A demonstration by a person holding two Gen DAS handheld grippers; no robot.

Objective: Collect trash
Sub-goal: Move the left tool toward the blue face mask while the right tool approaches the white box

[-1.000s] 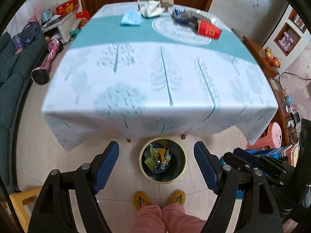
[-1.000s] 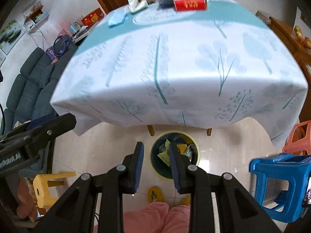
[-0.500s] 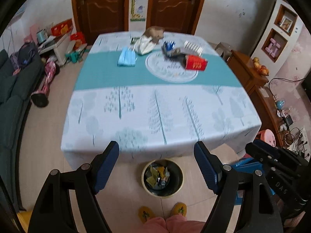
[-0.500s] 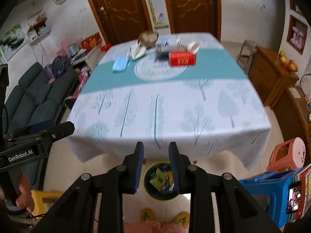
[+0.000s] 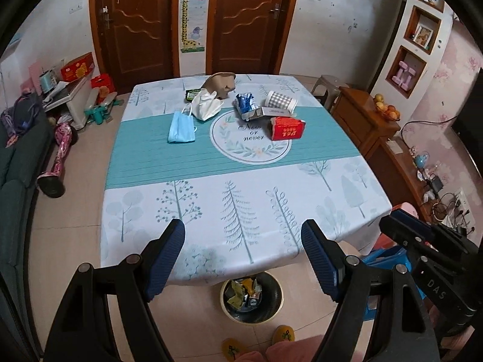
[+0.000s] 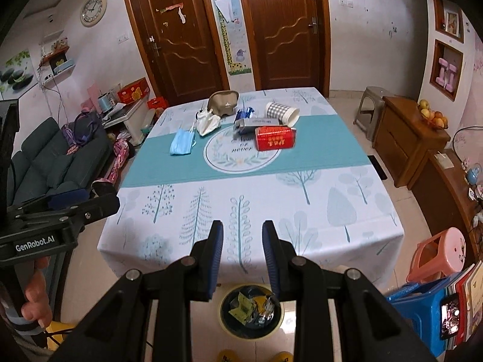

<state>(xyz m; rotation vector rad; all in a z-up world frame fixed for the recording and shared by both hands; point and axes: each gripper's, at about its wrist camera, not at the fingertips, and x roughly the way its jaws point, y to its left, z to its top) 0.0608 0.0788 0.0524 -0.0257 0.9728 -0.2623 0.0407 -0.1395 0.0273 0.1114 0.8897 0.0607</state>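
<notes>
Between picks: both grippers empty, facing the littered tabletop.

The left gripper (image 5: pixel 243 255) hangs with jaws wide apart, the right gripper (image 6: pixel 242 250) with jaws nearly closed on nothing. The trash, a mask (image 5: pixel 181 126), red box (image 5: pixel 286 128), cup (image 5: pixel 279 102) and wrappers (image 5: pixel 246 105), lies far ahead of the jaws; the bin (image 5: pixel 276 301) sits below them. Next, I judge, comes a long reach forward.

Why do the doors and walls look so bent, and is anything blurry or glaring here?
Both wrist views use fisheye lenses, so the doors and table edges bow outward, with dark corners. Left wrist view: mostly sharp, the red box readable. Right wrist view: also sharp; soft glare lies on the floor tiles beside the trash bin. Light is even, shadows faint.
</notes>
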